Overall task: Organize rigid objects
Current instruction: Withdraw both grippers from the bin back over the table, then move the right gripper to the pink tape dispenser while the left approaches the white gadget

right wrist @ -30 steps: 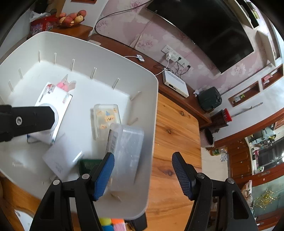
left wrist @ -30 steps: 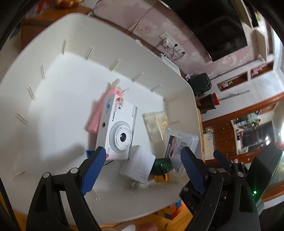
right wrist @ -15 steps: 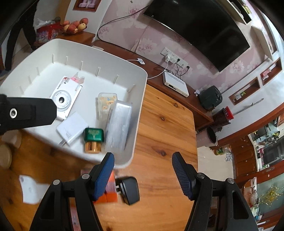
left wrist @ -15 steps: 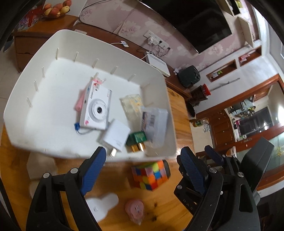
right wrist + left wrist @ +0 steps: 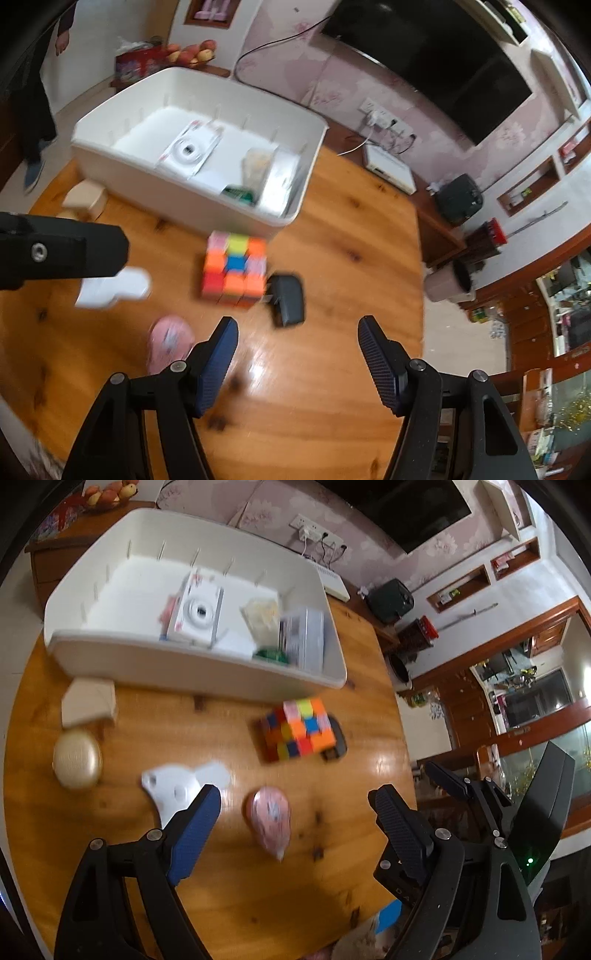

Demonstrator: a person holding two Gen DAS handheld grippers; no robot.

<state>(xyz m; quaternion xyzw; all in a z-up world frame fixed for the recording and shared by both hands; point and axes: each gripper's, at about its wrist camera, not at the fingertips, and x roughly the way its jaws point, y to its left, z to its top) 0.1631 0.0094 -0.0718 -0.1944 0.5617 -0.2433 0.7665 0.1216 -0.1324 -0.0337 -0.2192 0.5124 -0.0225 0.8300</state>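
Worktop (image 5: 229, 878) of glossy wood carries a multicoloured cube (image 5: 297, 729) beside a white plastic bin (image 5: 192, 664). Both grippers, left (image 5: 295, 823) and right (image 5: 297, 350), gape empty. Only the left view shows a gold oval case (image 5: 77, 763).

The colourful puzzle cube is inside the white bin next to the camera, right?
Not quite. The colourful puzzle cube sits on the wooden table, outside the white bin. The camera is in the bin. The right wrist view shows it.
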